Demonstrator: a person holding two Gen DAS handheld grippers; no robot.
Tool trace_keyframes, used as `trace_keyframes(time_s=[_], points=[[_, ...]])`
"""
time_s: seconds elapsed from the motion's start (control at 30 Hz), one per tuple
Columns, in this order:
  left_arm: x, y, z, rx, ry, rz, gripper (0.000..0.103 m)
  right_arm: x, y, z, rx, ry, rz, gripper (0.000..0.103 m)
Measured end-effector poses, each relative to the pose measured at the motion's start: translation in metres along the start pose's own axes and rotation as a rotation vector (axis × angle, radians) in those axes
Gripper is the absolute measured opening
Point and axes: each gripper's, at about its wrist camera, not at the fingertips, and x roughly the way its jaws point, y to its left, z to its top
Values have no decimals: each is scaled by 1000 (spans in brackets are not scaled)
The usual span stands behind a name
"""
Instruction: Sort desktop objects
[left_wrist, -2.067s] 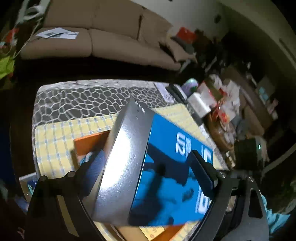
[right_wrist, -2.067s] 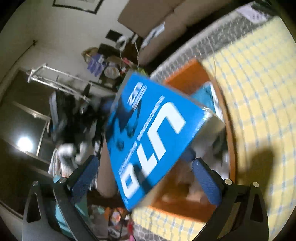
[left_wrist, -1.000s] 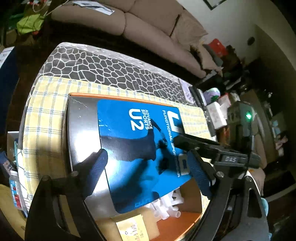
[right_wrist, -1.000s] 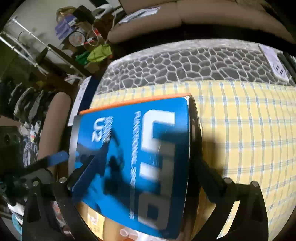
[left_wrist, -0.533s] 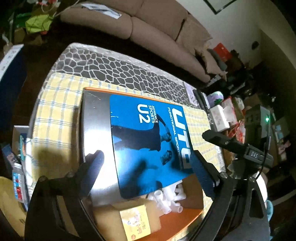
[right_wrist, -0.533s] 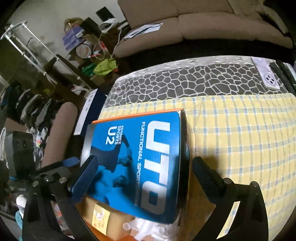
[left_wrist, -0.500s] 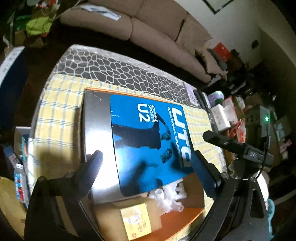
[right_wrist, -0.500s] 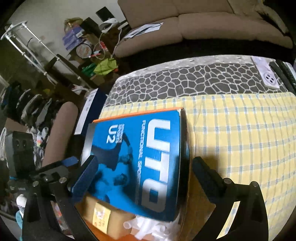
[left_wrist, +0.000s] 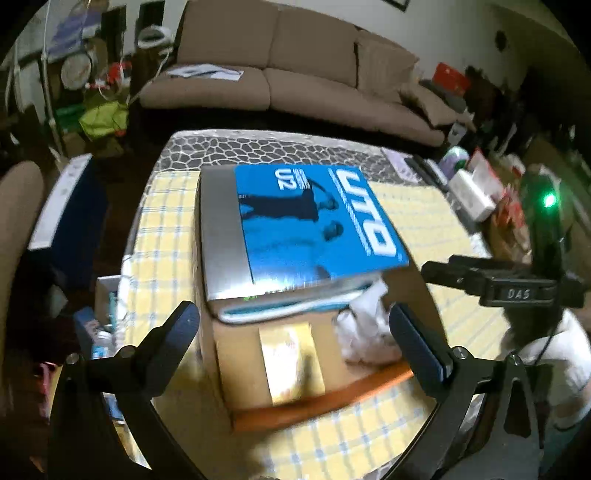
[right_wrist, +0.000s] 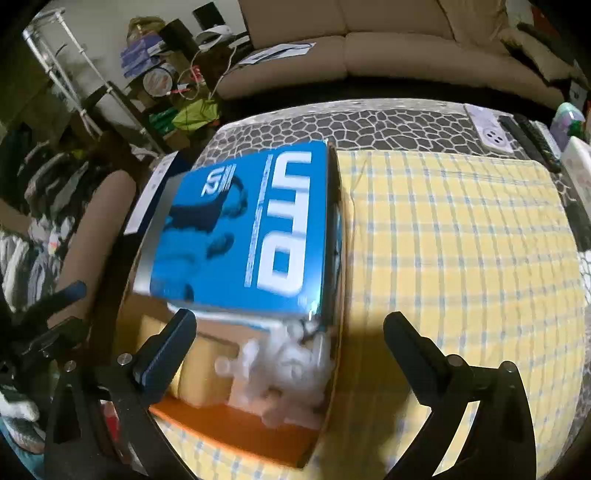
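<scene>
This is a living room in a home. A long beige sofa (left_wrist: 314, 70) with loose papers (left_wrist: 205, 72) on one seat stands behind a low table (right_wrist: 369, 122) covered by a yellow checked cloth (right_wrist: 461, 240). Around it lie household clutter, a remote control (right_wrist: 532, 136) and tissue packs (left_wrist: 471, 192).

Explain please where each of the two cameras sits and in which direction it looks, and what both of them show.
Left wrist: sits on the left gripper, looking steeply down at the blue box lying in the orange tray; its own jaws are opening with nothing between them, and the right gripper shows at the right edge.
Right wrist: sits on the right gripper, looking down at the same tray from its other side; its own open jaws show.
Shared: blue box, orange tray, white plastic pieces, yellow checked cloth, sofa.
</scene>
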Motion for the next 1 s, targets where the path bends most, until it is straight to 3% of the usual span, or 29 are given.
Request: trace_keyframes(time_s=[0.17, 0.3, 0.57, 0.8, 1.0], points=[[-1, -23, -36, 52, 23, 80, 103, -12, 0, -35, 20, -21, 6, 103], [0, -34, -61, 37, 19, 88, 103, -18, -6, -63, 50, -37, -6, 103], [19, -50, -105, -15, -16, 107, 103, -22, -23, -113, -8, -71, -123, 103], [35, -61, -113, 7, -64, 94, 103, -8, -40, -140, -36, -91, -213, 103], [54, -62, -121, -33, -30, 87, 103, 10, -57, -149, -20, -82, -253, 102]])
